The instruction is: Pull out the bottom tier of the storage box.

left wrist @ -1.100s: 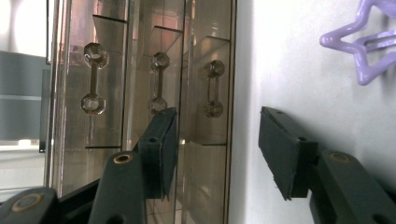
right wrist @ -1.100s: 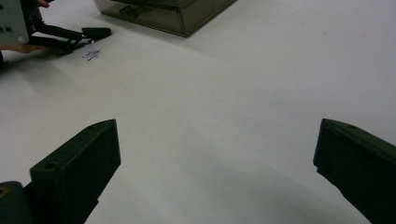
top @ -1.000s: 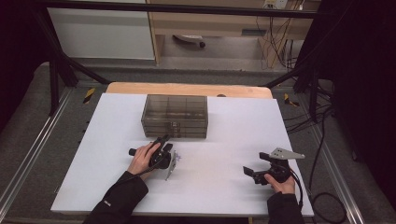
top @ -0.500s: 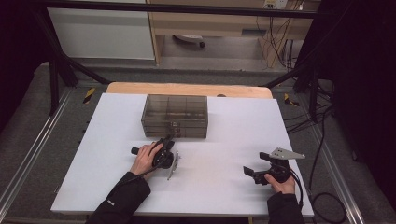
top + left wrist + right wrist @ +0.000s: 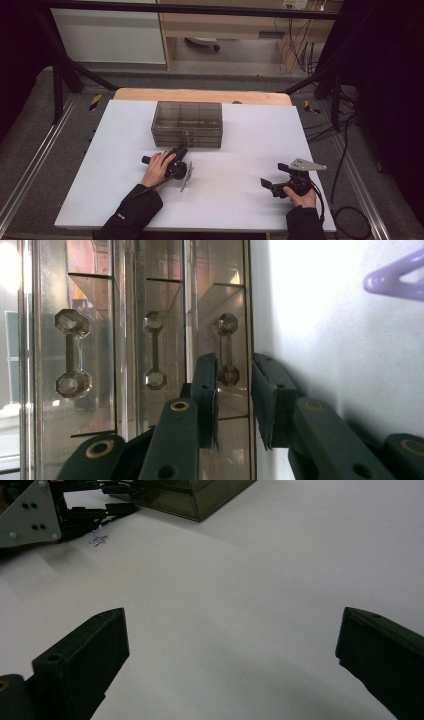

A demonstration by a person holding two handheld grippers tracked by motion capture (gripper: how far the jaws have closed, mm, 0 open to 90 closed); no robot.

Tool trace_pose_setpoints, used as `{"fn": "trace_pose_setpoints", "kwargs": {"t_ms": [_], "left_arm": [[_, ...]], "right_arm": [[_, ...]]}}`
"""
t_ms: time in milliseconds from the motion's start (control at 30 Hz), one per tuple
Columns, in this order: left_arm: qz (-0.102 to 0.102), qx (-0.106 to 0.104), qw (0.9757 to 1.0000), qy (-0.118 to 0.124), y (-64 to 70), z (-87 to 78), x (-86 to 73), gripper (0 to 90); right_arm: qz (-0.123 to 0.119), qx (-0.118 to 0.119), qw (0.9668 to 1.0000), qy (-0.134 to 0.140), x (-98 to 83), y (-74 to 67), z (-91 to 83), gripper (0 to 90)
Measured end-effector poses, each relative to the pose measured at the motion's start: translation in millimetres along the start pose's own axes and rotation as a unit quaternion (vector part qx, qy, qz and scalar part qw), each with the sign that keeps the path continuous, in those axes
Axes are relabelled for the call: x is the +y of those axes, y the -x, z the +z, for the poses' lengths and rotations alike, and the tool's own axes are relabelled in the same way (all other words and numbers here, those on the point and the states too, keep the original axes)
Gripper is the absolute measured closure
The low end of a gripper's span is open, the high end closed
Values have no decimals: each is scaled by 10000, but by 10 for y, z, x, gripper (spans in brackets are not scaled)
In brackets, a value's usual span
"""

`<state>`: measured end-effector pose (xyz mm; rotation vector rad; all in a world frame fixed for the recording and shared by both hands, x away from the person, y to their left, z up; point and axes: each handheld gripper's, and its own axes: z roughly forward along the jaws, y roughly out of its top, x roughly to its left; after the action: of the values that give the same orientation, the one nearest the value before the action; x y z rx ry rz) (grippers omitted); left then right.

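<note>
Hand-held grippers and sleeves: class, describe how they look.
Both hand-held grippers, left and right, are black with blocky jaws and brass-coloured pivot pins. Each carries a grey three-cornered plate and trails a black cable. The person wears dark sleeves.

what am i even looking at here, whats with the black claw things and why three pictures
A person sits at a white table and holds a hand-held gripper in each hand: a tool with two black jaws that squeeze together. The high view looks down from above the table. The other two pictures come from small cameras riding on the tools, looking out along their jaws.

On the table stands a smoky clear drawer box with three drawers. The left hand-held gripper is turned on its side at the box's front; its jaws have just been closing around the bottom drawer's handle, with a gap visible, so nothing is gripped yet. A small purple thing lies beside it. The right hand-held gripper rests apart, wide open, holding nothing.
</note>
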<state>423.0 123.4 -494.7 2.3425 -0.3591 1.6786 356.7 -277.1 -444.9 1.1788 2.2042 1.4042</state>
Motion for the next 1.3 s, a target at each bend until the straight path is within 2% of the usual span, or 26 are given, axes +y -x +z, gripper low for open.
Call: {"fn": "trace_pose_setpoints", "kwargs": {"t_ms": [167, 800, 933, 1033, 1300], "left_arm": [[173, 103, 9998, -20, 23, 9, 15, 740], [233, 113, 9996, -109, 26, 1, 20, 746], [284, 154, 9994, -128, 30, 3, 23, 770], [396, 216, 9988, -173, 34, 3, 32, 792], [401, 222, 9988, -176, 34, 2, 34, 801]], "right_arm": [[1, -6, 10000, 1, 0, 0, -2, 13], [-8, -9, 10000, 5, 2, 0, -6, 13], [-6, -10, 10000, 4, 2, 1, -5, 13], [-14, -9, 10000, 9, 3, 1, -6, 13], [-10, -2, 10000, 24, 6, 1, -9, 13]]}}
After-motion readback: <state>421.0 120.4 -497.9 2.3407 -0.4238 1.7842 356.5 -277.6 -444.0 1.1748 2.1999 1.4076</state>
